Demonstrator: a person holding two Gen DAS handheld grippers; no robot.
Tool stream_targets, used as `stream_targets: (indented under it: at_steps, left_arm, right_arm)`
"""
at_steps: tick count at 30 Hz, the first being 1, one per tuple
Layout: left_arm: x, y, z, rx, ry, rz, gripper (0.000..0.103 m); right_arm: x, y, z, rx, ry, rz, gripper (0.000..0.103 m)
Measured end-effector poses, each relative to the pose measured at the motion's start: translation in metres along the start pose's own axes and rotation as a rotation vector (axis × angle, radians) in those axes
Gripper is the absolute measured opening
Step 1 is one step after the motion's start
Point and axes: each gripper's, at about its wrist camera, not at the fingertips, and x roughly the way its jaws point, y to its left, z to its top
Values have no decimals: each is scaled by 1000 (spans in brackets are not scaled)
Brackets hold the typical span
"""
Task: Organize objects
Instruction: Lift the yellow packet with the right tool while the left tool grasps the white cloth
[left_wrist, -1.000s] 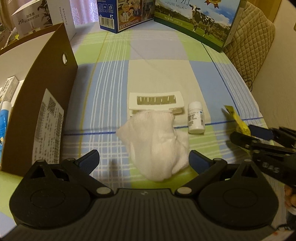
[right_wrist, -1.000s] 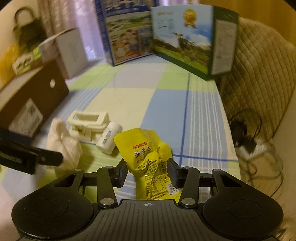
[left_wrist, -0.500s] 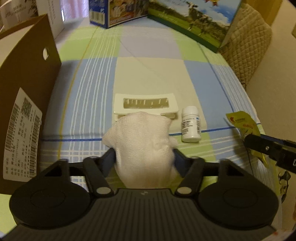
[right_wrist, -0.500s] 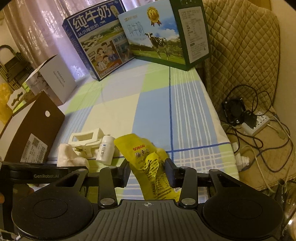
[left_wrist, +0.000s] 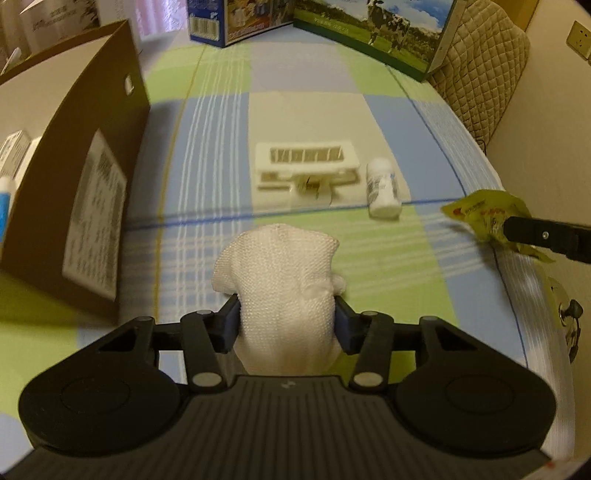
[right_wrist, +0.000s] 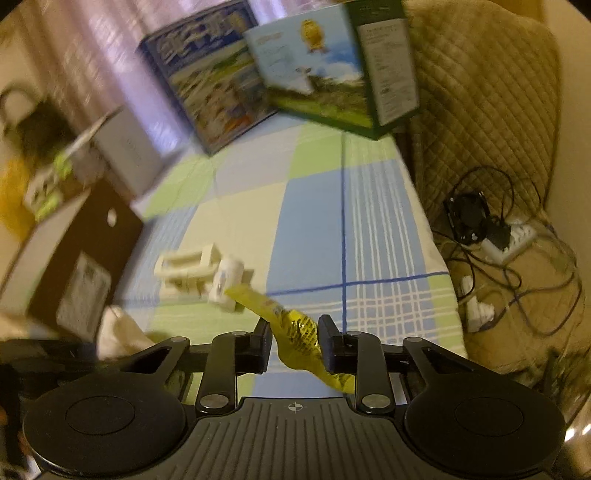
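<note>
My left gripper (left_wrist: 287, 325) is shut on a white knitted cloth (left_wrist: 280, 280), held above the checked bedcover. My right gripper (right_wrist: 294, 345) is shut on a yellow snack packet (right_wrist: 295, 332), which also shows at the right of the left wrist view as the yellow packet (left_wrist: 484, 214). On the cover ahead lie a cream plastic holder (left_wrist: 306, 164) and a small white pill bottle (left_wrist: 382, 188) on its side. An open brown cardboard box (left_wrist: 81, 177) stands to the left, seen too in the right wrist view as the brown box (right_wrist: 66, 266).
Two milk cartons (left_wrist: 369, 33) stand at the far end of the bed. A quilted cushion (left_wrist: 476, 66) is at the far right. Beside the bed's right edge lie cables and a power strip (right_wrist: 509, 240). A white box (right_wrist: 125, 155) sits behind the cardboard box.
The left gripper closed on the white cloth and lifted it off the cover toward me. The right gripper kept the yellow packet and swung, turning it edge-on.
</note>
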Motion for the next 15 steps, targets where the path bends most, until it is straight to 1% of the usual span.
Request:
stream_targets:
  at_steps: [2,4,6,9,11,12,15]
  left_arm:
    - [-3,4,-4,-12,2,-1,46]
    - [-5,6,-7,-20,5,2,46]
    - [-7,8,-9,-25,2,5,46]
    - [-12,12,-14,-43,-5,11,46]
    - [-12,16,-16,-55,-5,16,46]
    - [-12,17,-17,-61,-4,19,46]
    - [-12,21,-18,-76,-3,26,46]
  right_arm:
    - [8,8,0,-106,46,-13,28]
    - [16,19,0,-218,66,-42,30]
    - [22,25,-1,-287,84,-71,30]
    - [29,33,-1,-361,101,-123,30]
    - [34,34,-4,-383,112,-129,32]
    - [36,34,-5,-396,117,-130,34]
    - [46,34,-11,-440,123,-179,40]
